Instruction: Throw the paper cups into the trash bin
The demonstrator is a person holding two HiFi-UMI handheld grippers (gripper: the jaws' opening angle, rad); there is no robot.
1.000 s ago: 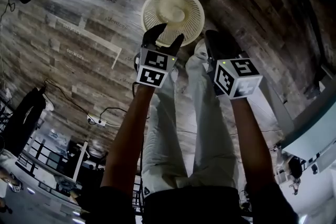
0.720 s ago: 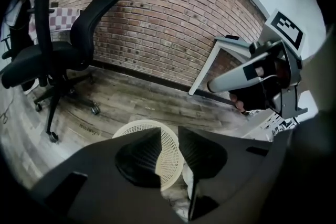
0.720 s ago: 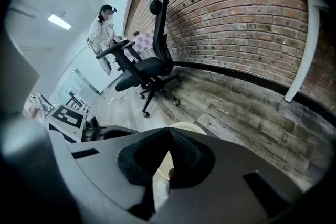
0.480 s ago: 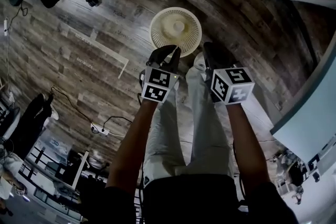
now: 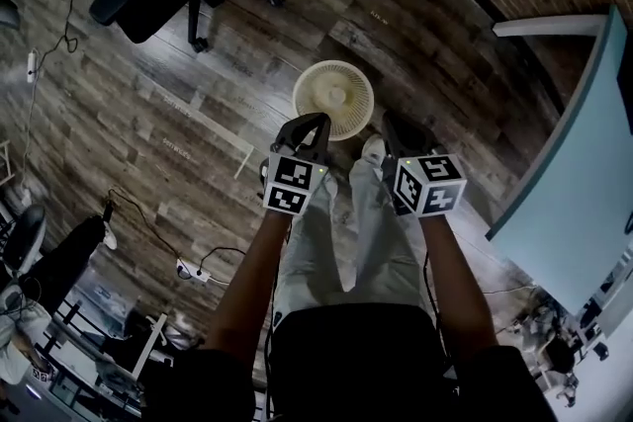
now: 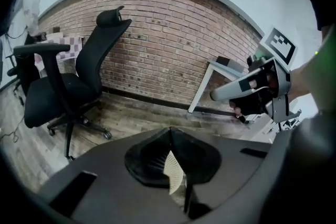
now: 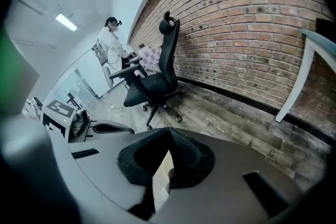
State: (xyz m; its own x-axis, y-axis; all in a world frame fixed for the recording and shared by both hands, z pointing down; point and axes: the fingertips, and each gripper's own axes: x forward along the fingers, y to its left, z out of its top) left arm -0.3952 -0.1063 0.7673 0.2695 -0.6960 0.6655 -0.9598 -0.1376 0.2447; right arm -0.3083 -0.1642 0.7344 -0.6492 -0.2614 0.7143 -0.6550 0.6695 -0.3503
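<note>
- The left gripper [image 5: 316, 122] has just been closing; its jaws are pressed together with nothing between them. The right gripper [image 5: 398, 129] is also closed and empty.
- The trash bin [image 5: 334, 94] stands on the floor at 12 o'clock from both grippers, just past the person's shoe [image 5: 374, 150]. No paper cup shows in any view, and I cannot tell whether any lie inside the bin.
- A careless step forward could tip the light mesh bin and spill it.
- If either gripper reaches for another cup with its jaws together, it would likely shove the cup away.
</note>
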